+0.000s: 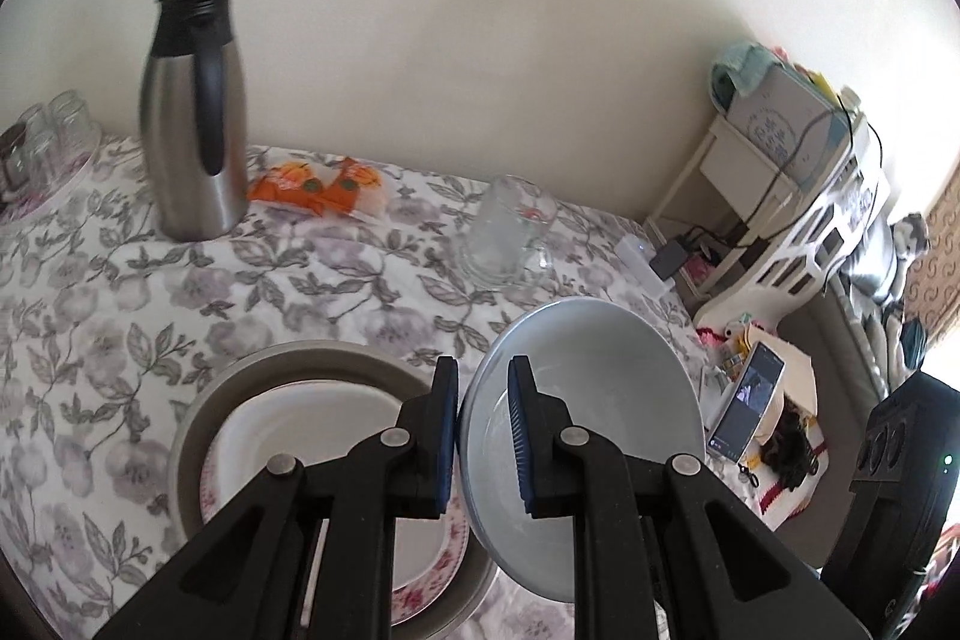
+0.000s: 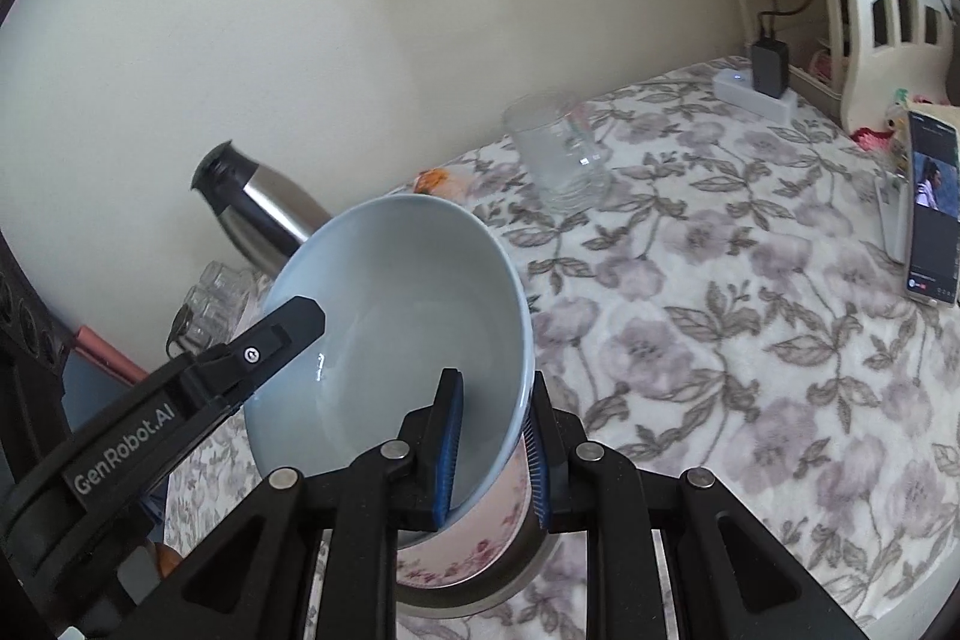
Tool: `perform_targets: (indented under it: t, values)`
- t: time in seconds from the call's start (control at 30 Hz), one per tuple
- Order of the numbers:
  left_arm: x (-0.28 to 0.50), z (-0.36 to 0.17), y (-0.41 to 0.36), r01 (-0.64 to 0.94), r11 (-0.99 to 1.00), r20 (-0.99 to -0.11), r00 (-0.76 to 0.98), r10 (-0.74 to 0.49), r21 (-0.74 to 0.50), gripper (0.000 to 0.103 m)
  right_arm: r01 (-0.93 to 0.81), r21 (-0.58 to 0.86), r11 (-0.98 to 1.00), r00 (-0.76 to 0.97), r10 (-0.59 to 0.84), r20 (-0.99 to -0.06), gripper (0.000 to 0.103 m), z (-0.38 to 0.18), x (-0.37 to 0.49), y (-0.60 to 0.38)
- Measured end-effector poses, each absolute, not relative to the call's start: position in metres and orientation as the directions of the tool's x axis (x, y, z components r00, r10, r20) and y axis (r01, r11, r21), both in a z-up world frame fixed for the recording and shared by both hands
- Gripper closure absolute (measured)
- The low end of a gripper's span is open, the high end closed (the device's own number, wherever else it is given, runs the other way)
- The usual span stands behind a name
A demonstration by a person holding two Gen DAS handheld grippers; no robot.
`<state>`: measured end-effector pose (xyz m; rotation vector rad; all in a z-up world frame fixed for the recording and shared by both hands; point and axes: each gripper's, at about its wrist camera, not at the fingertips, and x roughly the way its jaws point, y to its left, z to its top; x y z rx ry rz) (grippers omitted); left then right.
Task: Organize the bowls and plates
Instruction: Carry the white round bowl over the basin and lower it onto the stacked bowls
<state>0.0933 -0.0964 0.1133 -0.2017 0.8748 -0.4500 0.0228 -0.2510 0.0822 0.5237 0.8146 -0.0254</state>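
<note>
While both grippers angle downward over the floral table (image 1: pixel 90 280), the left gripper (image 1: pixel 483 436) and right gripper (image 2: pixel 492 451) each pinch opposite rims of the pale blue bowl (image 2: pixel 408 304), held tilted above the stacked plates (image 1: pixel 300 418). Only the left view shows the whole plate stack; the right view alone shows the left gripper's finger on the rim.

"GenRobot.AI" is showing in pale letters along the black arm of the left gripper (image 2: pixel 294 325); the print on the cardboard box (image 1: pixel 774 124) is staying illegible.
</note>
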Motion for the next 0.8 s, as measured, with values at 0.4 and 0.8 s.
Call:
perform_targets:
  t: [0.4, 0.8]
  values:
    - [0.095, 0.090, -0.028, 0.152, 0.904, -0.729, 0.546, -0.413, -0.398, 0.086, 0.152, 0.372, 0.916, 0.620, 0.205, -0.757, 0.082, 0.065, 0.041, -0.192]
    - [0.105, 0.064, -0.010, 0.072, 0.901, -0.770, 0.493, -0.405, -0.427, 0.087, 0.137, 0.290, 0.947, 0.601, 0.153, -0.785, 0.077, 0.059, 0.050, -0.172]
